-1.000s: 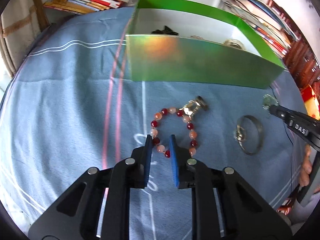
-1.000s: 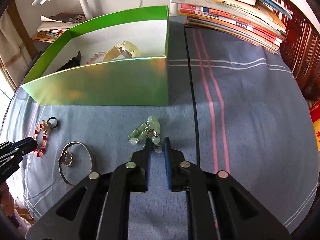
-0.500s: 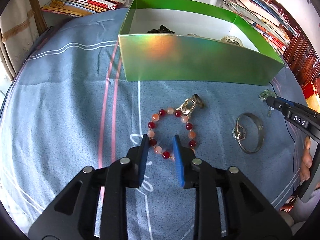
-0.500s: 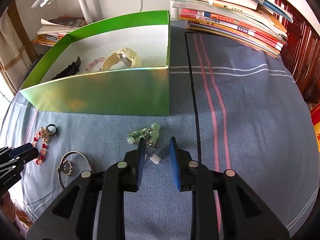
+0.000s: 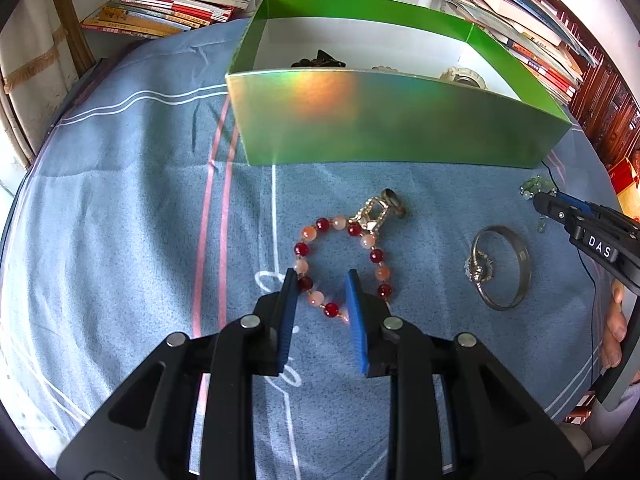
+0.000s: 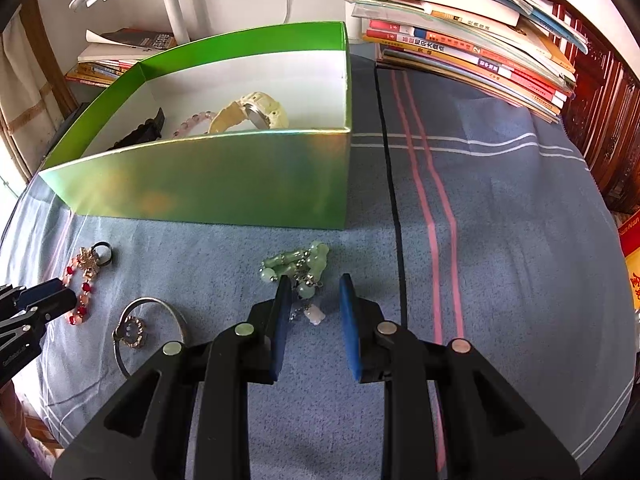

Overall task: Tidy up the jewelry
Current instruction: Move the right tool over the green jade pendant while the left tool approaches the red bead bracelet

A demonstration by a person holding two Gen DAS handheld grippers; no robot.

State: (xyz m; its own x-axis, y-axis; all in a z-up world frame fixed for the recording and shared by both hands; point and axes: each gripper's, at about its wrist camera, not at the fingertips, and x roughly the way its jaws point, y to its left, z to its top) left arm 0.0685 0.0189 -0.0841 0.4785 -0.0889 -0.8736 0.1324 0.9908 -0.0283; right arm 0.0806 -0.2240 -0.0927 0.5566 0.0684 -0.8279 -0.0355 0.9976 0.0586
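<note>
- Your left gripper (image 5: 322, 280) is spread wide over the near arc of the bead bracelet (image 5: 344, 258), holding nothing. The beads lie flat on the cloth (image 5: 120, 220) between the pads.
- Your right gripper (image 6: 314, 286) is likewise parted and empty, straddling the jade piece (image 6: 298, 266), which sits near the box (image 6: 240, 184).
- The bangle (image 5: 500, 266) lies untouched between the two, well apart from the box.
- Risk on the left: round beads are likely to roll off the pads, so closing high may catch only one bead or the cloth.
- Risk on the right: the jade piece is loose and jointed; a pinch on one link may let the rest swing and snag the box wall.
- A watch (image 6: 252, 114) already lies inside the box; dropping pieces on it could tangle them.
</note>
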